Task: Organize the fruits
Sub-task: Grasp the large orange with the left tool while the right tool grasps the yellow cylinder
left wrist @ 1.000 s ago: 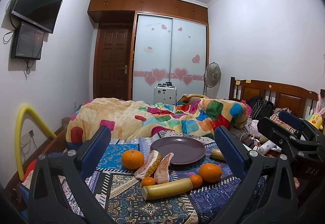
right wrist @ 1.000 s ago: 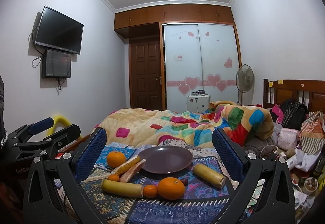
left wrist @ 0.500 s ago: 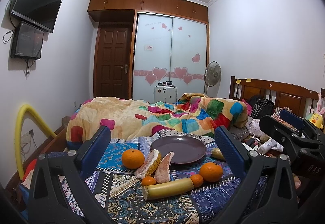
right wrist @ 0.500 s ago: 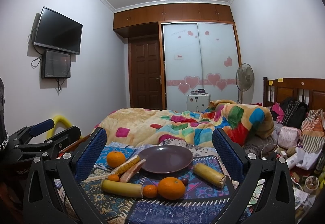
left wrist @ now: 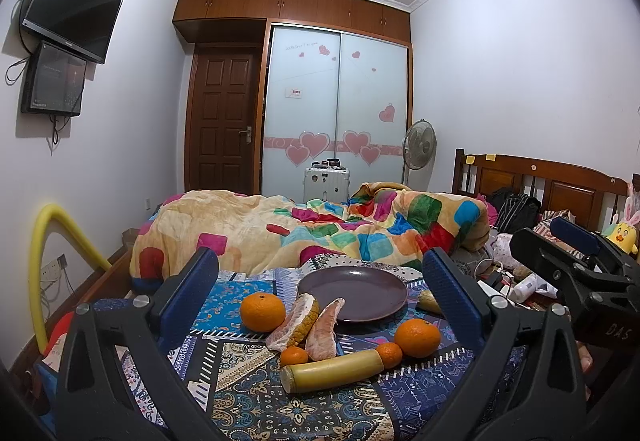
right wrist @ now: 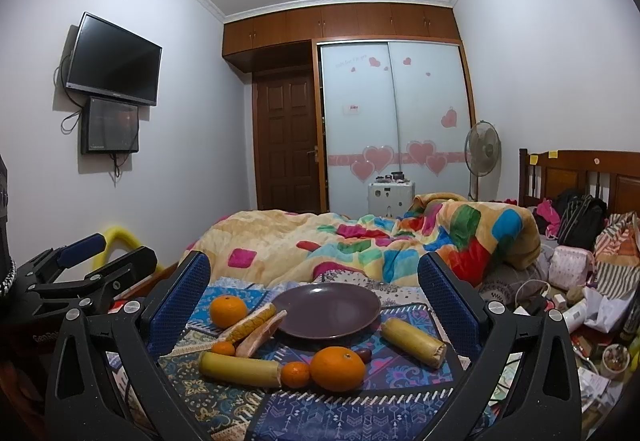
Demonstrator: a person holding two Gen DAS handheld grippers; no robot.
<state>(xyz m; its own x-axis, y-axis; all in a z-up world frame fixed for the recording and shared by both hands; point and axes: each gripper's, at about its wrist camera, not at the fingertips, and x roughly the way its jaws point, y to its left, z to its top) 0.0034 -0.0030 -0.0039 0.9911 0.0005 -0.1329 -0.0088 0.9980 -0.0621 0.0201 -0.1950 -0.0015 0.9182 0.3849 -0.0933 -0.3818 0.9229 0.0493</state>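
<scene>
Both claws gaping, empty; fruits (right wrist: 337, 368) ahead beside plate (right wrist: 328, 311).

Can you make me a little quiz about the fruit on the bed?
1. True or false: the purple plate already has fruit on it.
2. How many round orange fruits show in the right wrist view? A) two B) four C) six
3. Fill in: the right gripper and the left gripper both stand ____, holding nothing.

Key
1. False: it is bare.
2. B: two big oranges and two small ones.
3. open.
</scene>
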